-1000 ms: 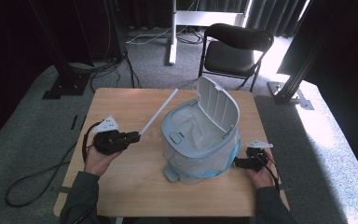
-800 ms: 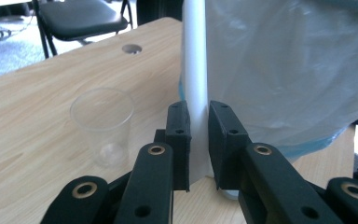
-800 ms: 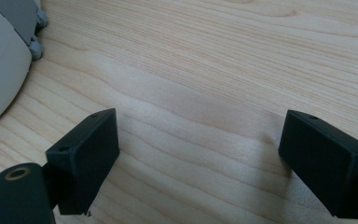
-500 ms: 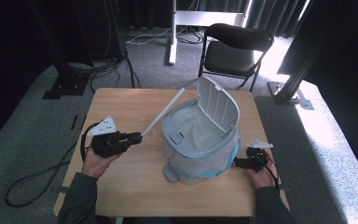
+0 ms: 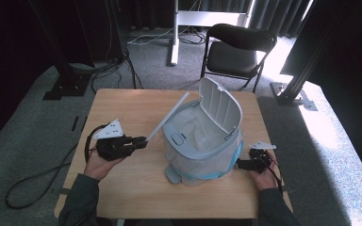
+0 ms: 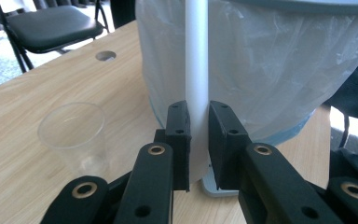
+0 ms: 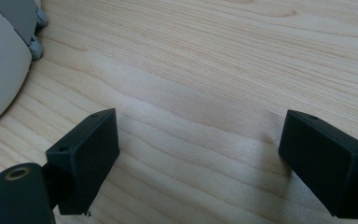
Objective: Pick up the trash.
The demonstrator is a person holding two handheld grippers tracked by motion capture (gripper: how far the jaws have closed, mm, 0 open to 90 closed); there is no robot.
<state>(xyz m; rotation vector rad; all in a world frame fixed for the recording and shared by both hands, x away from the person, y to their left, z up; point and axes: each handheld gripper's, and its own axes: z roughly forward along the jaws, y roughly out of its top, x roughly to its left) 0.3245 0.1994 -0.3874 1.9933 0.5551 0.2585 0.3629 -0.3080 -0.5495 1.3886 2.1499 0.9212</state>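
- left gripper held level in left hand, jaws clamped tight, pads near-parallel
- right gripper low in right hand, jaws spread wide, nothing between

The table has open wood along its near edge and in its far left corner, so a hand can pass there freely. In the middle stands the bin, lined with a plastic bag; it blocks the straight way between the two hands. Its lid stands upright at the far side and closes the approach to the opening from behind; from the front and the left the opening is free. The white tube, clamped in the left gripper, slants across the space left of the bin toward its rim. In the left gripper view a clear cup stands near the bin. The right gripper, jaws wide apart, lies just beside the bin, over bare wood.
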